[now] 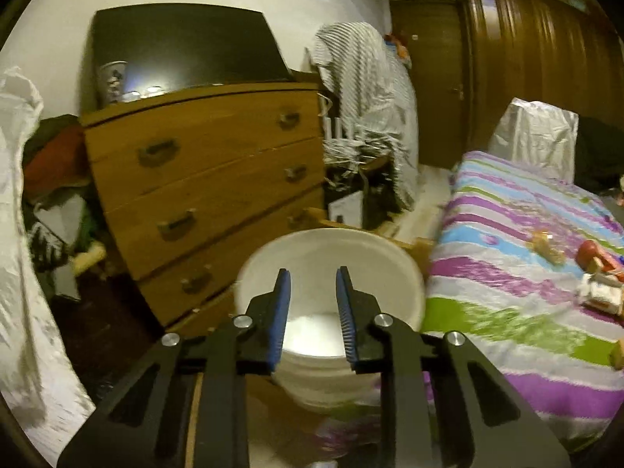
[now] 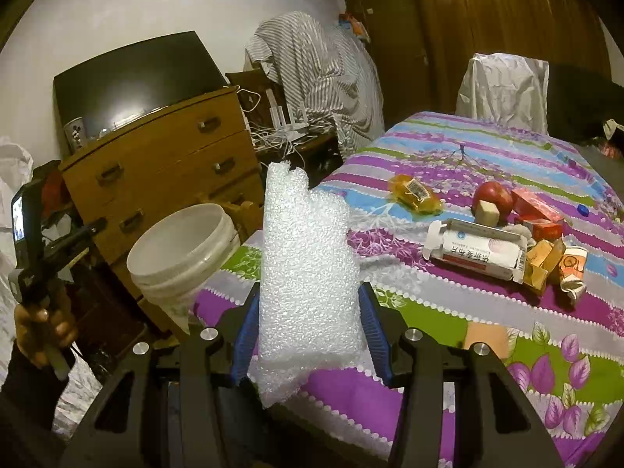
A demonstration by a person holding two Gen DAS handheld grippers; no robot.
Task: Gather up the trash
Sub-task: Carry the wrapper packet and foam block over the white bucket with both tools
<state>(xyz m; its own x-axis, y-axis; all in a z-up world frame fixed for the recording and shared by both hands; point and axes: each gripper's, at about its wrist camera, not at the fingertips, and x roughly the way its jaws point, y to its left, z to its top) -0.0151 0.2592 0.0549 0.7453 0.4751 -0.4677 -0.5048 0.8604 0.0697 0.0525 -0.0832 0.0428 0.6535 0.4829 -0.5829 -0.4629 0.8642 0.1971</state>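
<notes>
The right gripper [image 2: 310,327] clamps an upright sheet of bubble wrap [image 2: 308,273] just right of the white bucket [image 2: 183,249]. The left gripper [image 1: 313,312], above the bucket's mouth, holds nothing, its jaws at their narrowest with a gap between the pads.

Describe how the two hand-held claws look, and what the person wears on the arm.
Both claws are matte black with angular, cut-out linkage arms, round silver pivot bolts and blue ribbed pads: the left claw, the right claw. The right wrist view shows a small lit screen on the left unit. The sleeve is dark.
</notes>
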